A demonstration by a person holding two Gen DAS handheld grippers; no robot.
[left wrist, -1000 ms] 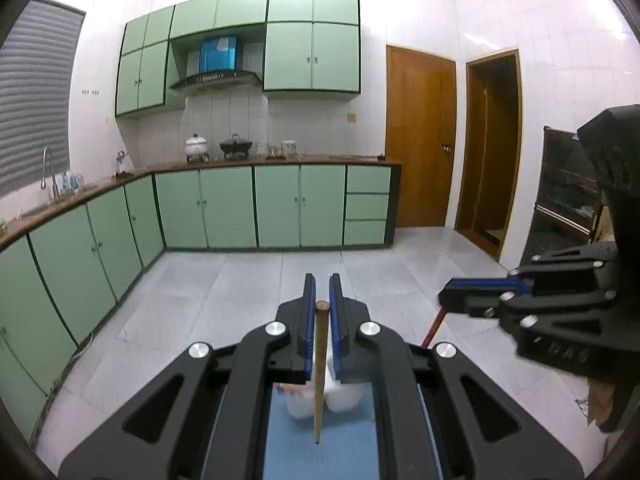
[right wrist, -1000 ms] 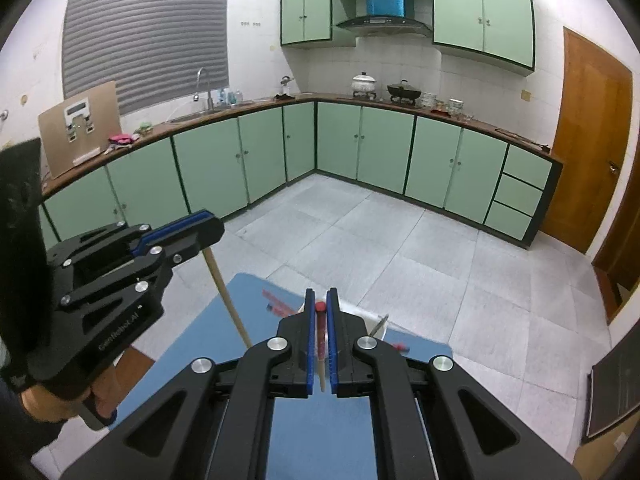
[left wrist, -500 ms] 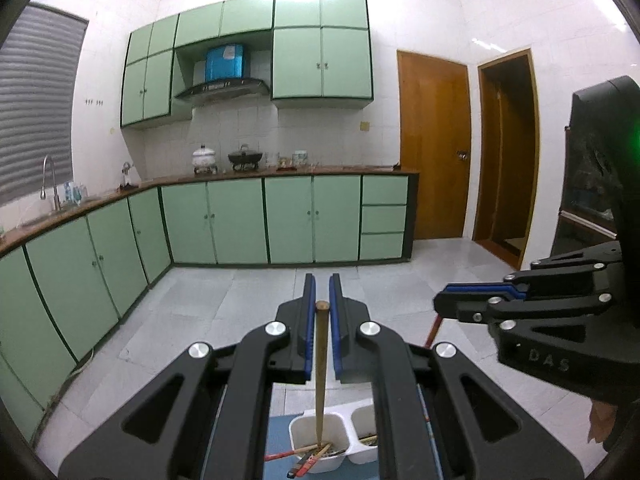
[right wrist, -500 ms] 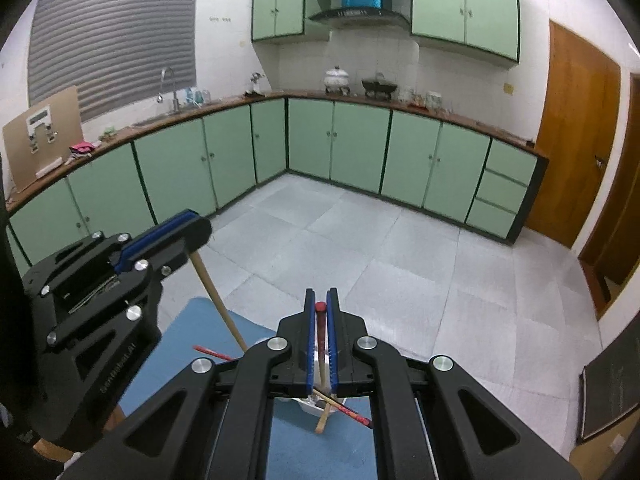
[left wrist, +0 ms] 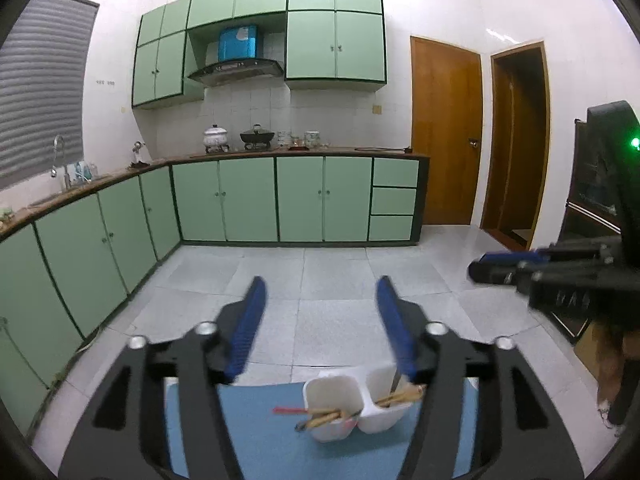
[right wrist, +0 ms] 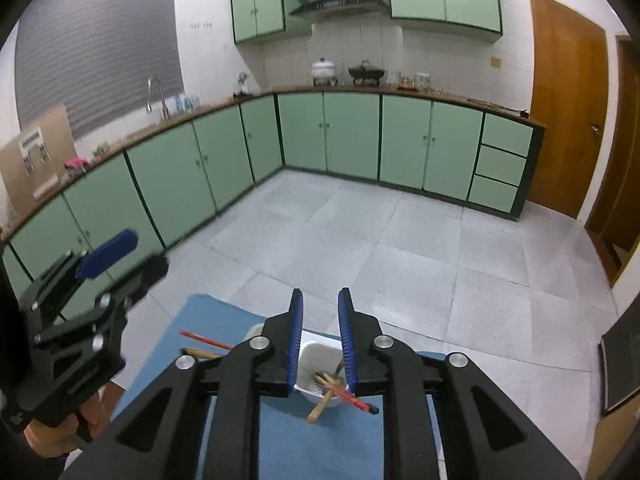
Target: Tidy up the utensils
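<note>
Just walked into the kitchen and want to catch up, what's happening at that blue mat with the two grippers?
A person is sorting chopsticks into a white holder on the blue mat. The left hand-held gripper and the right hand-held gripper have both just been opening above the holder, and nothing is between their jaws now. Wooden chopsticks and a red one lean in the holder's two compartments, some ends sticking out over the rim.
</note>
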